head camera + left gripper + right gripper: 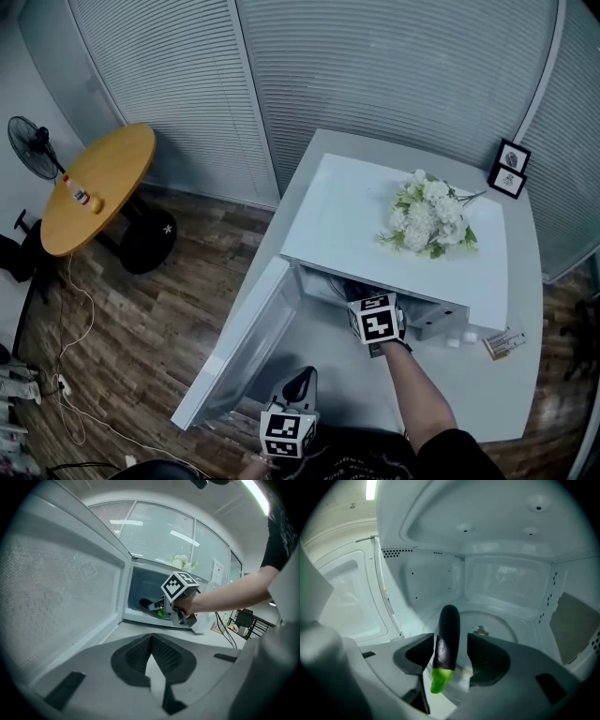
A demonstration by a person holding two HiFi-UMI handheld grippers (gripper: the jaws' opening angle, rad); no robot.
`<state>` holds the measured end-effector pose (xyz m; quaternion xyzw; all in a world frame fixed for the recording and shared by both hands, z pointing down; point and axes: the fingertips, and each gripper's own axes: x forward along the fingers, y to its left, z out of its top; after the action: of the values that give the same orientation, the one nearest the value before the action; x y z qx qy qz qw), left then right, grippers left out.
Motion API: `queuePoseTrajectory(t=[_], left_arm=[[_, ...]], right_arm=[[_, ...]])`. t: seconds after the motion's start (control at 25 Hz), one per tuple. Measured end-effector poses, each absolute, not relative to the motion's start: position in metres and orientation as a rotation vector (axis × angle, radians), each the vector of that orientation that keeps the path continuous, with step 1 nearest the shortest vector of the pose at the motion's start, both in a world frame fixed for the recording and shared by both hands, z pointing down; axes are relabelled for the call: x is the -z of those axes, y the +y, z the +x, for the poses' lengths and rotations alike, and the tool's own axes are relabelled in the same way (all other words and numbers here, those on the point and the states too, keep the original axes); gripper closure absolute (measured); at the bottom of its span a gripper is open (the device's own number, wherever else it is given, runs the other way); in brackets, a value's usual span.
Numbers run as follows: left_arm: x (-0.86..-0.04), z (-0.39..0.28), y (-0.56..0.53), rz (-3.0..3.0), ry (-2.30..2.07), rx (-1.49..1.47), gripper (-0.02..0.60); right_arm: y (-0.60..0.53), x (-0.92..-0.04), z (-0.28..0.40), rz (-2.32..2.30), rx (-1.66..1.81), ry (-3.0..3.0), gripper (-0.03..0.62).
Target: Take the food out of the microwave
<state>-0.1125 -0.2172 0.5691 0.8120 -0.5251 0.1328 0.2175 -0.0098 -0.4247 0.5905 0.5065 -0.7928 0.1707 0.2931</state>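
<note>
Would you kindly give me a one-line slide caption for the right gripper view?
Right gripper reaches into the open microwave, fingers straddling a purple eggplant with a green stem.

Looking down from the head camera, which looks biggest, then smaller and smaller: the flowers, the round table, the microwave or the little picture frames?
1. microwave
2. round table, though it sits farther from the camera, so it looks smaller than it really is
3. flowers
4. picture frames

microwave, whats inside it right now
An eggplant is inside, between the right gripper's parted jaws, over the glass turntable. The gripper covers the turntable's near part and the floor in front, so anything there is hidden.
</note>
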Motion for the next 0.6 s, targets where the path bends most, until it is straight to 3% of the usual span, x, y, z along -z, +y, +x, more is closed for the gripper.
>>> queuePoseTrajectory(t=[0.12, 0.24, 0.6], left_arm=[[-0.5714, -0.1153, -0.217, 2.238, -1.46, -0.372, 0.574], [-0.5727, -0.1176, -0.2161, 2.232, -1.466, -0.373, 0.574], [-0.5779, -0.123, -0.2118, 2.224, -1.48, -0.39, 0.574]], right_arm=[[-0.4256, -0.5942, -0.0103, 1.335, -0.428, -2.085, 0.376], [-0.425, -0.5937, -0.0086, 1.332, -0.402, -2.058, 0.444], [-0.4244, -0.5937, -0.0087, 1.337, -0.404, -2.046, 0.447]])
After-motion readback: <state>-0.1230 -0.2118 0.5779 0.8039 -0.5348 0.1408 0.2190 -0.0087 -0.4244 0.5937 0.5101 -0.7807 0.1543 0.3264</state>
